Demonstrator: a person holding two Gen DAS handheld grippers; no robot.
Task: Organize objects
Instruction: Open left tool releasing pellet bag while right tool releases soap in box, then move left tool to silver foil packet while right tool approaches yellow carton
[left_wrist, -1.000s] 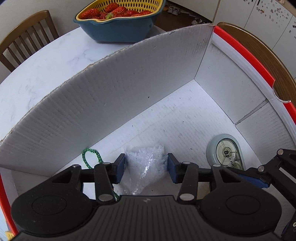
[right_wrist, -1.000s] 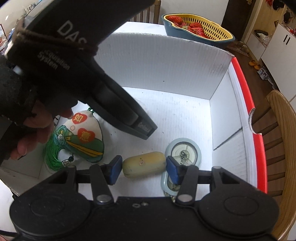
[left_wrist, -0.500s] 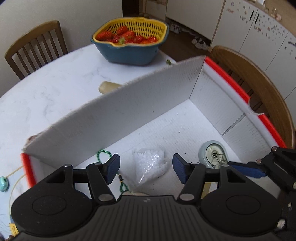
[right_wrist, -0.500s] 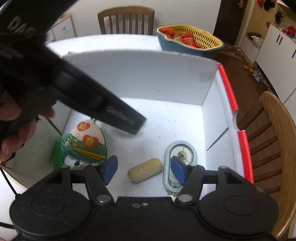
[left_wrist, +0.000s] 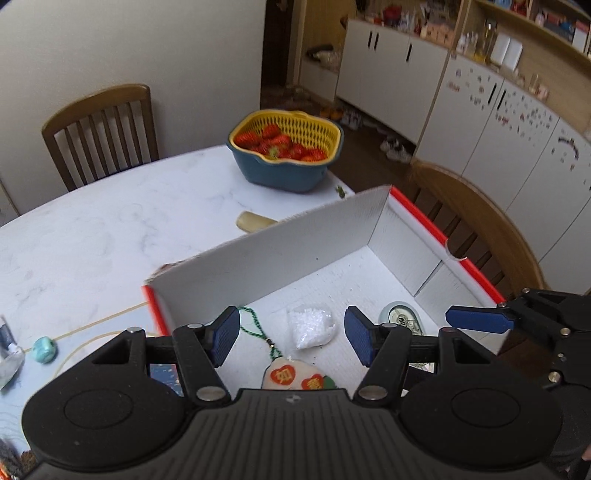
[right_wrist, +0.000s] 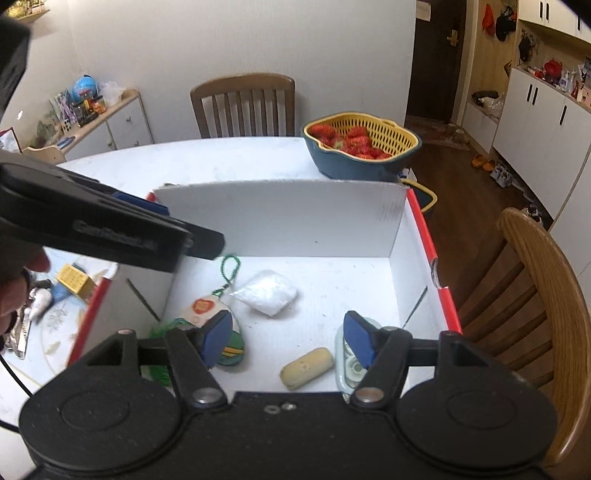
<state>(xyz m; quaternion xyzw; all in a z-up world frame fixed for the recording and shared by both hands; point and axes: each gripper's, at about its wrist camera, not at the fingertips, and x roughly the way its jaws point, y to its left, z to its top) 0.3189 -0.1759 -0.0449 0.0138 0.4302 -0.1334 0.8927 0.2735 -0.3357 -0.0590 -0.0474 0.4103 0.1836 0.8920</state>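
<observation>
A white cardboard box (right_wrist: 280, 218) with red edges is seen on the white surface (left_wrist: 92, 236), close to its right edge. Inside the box, a clear bag of white granules (right_wrist: 266, 291) lies near the middle of the floor, with an embroidered charm (right_wrist: 207, 317) on a green cord beside it toward the left wall. A yellow oblong piece (right_wrist: 306, 367) lies near the front edge of the box, just beside a pale round tape dispenser (left_wrist: 400, 317) in the front right corner.

The left tongs (left_wrist: 290, 338) are held above the front left part of the box, pointed forward and down; the blue pads are spread wide and nothing is gripped between them. The right tongs (right_wrist: 286, 341) are held likewise above the front edge, tilted down into the box, spread wide and empty.

Beyond the far wall of the box, a blue and yellow basket of strawberries (left_wrist: 284, 151) stands at the far edge of the surface, and a second yellow piece (left_wrist: 255, 221) lies between basket and box. A small teal object (left_wrist: 44, 349) lies to the left of the box.
</observation>
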